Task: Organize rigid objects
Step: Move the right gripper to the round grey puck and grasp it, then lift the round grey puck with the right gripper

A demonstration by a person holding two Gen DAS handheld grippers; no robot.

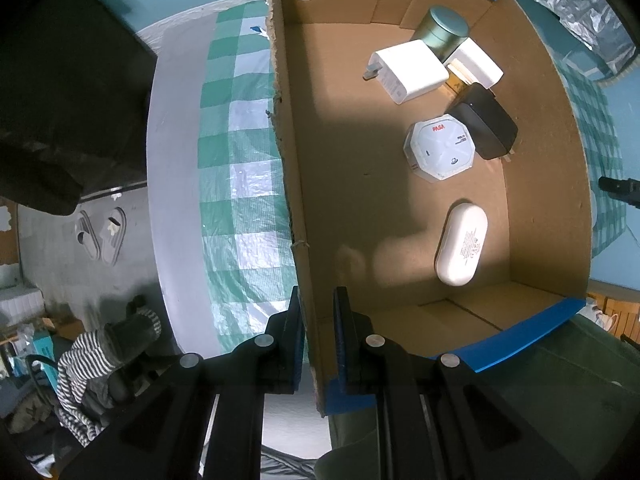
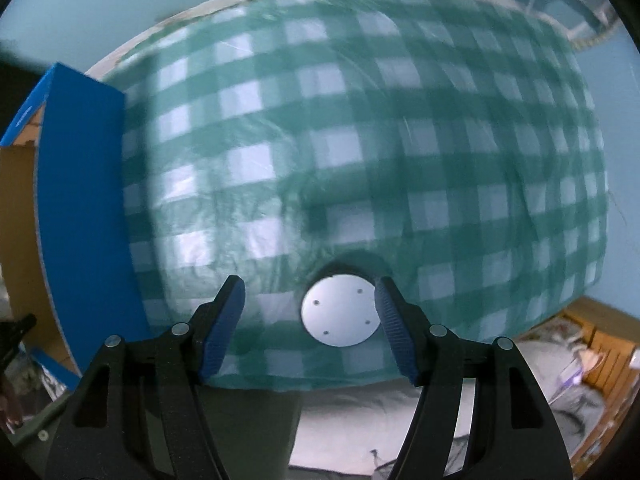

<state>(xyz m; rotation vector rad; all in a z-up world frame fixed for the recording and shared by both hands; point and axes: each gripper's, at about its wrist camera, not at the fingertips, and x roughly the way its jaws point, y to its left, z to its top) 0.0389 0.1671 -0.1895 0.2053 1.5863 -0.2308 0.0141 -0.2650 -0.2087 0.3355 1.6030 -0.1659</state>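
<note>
My left gripper [image 1: 318, 300] is shut on the near left wall of an open cardboard box [image 1: 298, 208] with blue outer sides. Inside the box lie a white oval case [image 1: 461, 245], a white octagonal device [image 1: 439, 147], a black adapter [image 1: 486, 122], a white charger [image 1: 409, 70], a second white block [image 1: 476, 62] and a green tin [image 1: 442, 28]. My right gripper [image 2: 310, 304] is open just above the checked cloth, with a round silver disc [image 2: 340, 310] lying between its fingers. The box's blue side [image 2: 86, 200] stands to its left.
A green and white checked cloth [image 2: 360, 140] covers the round table [image 1: 172, 160]. A crinkled silver bag [image 1: 576, 12] lies past the box at the far right. Slippers [image 1: 102, 236] and striped clothing [image 1: 84, 364] are on the floor at left. Bedding [image 2: 380, 428] lies below the table edge.
</note>
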